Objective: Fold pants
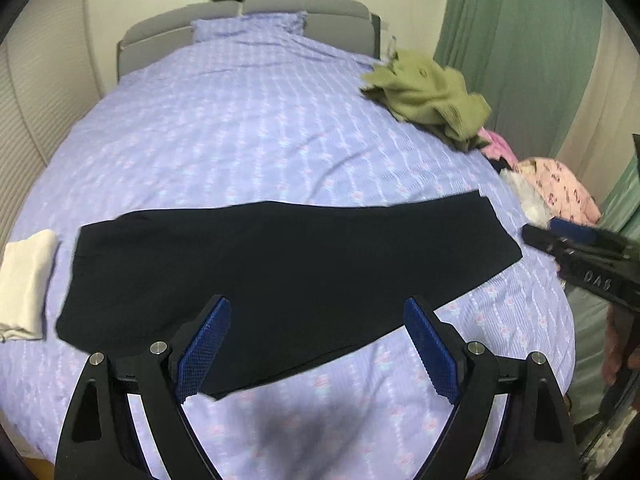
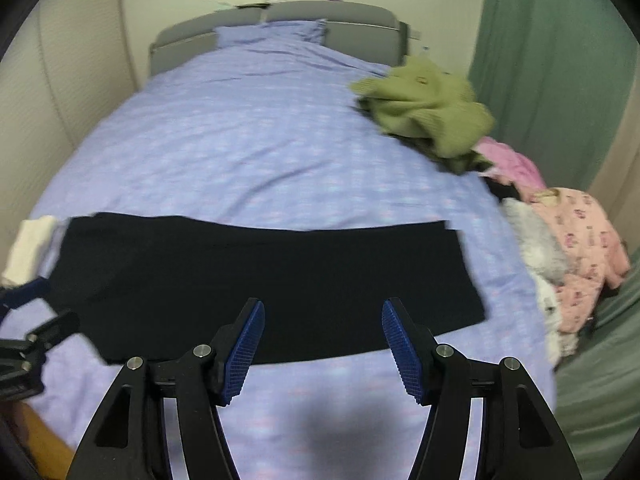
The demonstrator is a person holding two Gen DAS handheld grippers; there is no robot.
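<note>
Black pants (image 1: 280, 264) lie flat across the near part of the bed, laid lengthwise from left to right; the right wrist view shows the pants (image 2: 260, 280) the same way. My left gripper (image 1: 318, 308) hovers open above their near edge, with nothing between its blue pads. My right gripper (image 2: 323, 306) is also open and empty over the near edge. In the left wrist view the right gripper (image 1: 540, 236) shows past the pants' right end. In the right wrist view the left gripper (image 2: 44, 308) shows by their left end.
The bed (image 1: 240, 120) has a lilac patterned cover. A folded white cloth (image 1: 28, 280) lies left of the pants. A green sweater (image 1: 432, 96) and pink clothes (image 1: 560, 188) are heaped along the right edge. A green curtain (image 1: 520, 40) hangs at the right, and a grey headboard (image 1: 280, 8) stands at the far end.
</note>
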